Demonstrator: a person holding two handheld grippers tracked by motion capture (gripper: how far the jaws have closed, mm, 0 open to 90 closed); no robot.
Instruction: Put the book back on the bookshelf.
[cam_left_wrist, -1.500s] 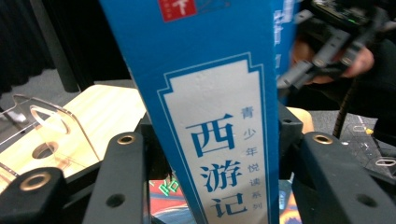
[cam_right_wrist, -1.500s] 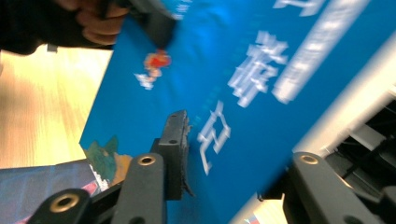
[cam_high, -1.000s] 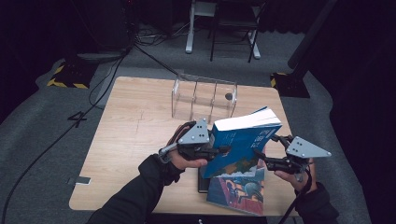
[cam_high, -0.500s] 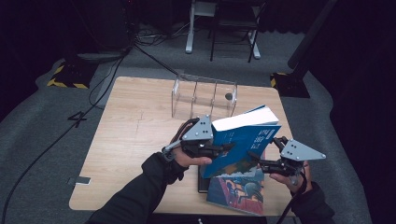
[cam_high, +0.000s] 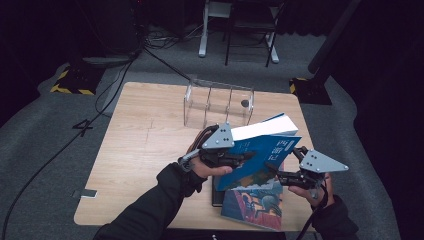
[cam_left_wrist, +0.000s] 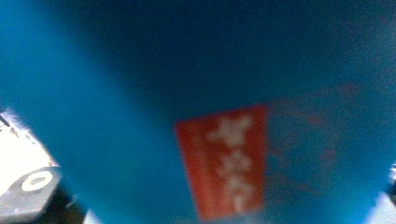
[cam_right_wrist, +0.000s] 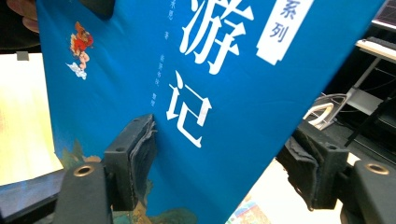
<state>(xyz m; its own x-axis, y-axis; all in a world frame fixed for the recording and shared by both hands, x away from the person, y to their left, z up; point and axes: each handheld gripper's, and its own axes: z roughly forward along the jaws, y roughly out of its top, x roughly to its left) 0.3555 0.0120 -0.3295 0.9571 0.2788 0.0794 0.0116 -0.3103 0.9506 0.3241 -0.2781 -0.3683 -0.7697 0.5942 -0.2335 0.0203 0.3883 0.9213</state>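
Both grippers work on the blue book (cam_high: 260, 157), which hangs tilted in the air above the near right part of the desk (cam_high: 145, 145), its white page edge turned up and away toward the clear divider rack (cam_high: 219, 104). In the high view, the left gripper (cam_high: 245, 157) is clamped on the book's left edge, its jaws closed across the cover and pages there, and it appears to carry the weight. Its own view is pressed so close that little beyond a blurred blue cover (cam_left_wrist: 140, 93) and a red label (cam_left_wrist: 226, 158) can be read, and its jaws are hard to make out. The right gripper (cam_right_wrist: 219, 163) sits at the book's lower right corner with its jaws standing apart; in its own view the cover (cam_right_wrist: 210, 70) runs between them, and the left pad looks to rest against it while the other stands clear, so no grip is made yet. The book's long axis runs from that near corner up and away to the far right. A second illustrated book (cam_high: 252, 205) lies flat on the desk directly below. The rack lies beyond the left gripper, so a move toward it would likely swing the book farther from the person. The rack's slots are faint, and how the book would fit cannot be judged.
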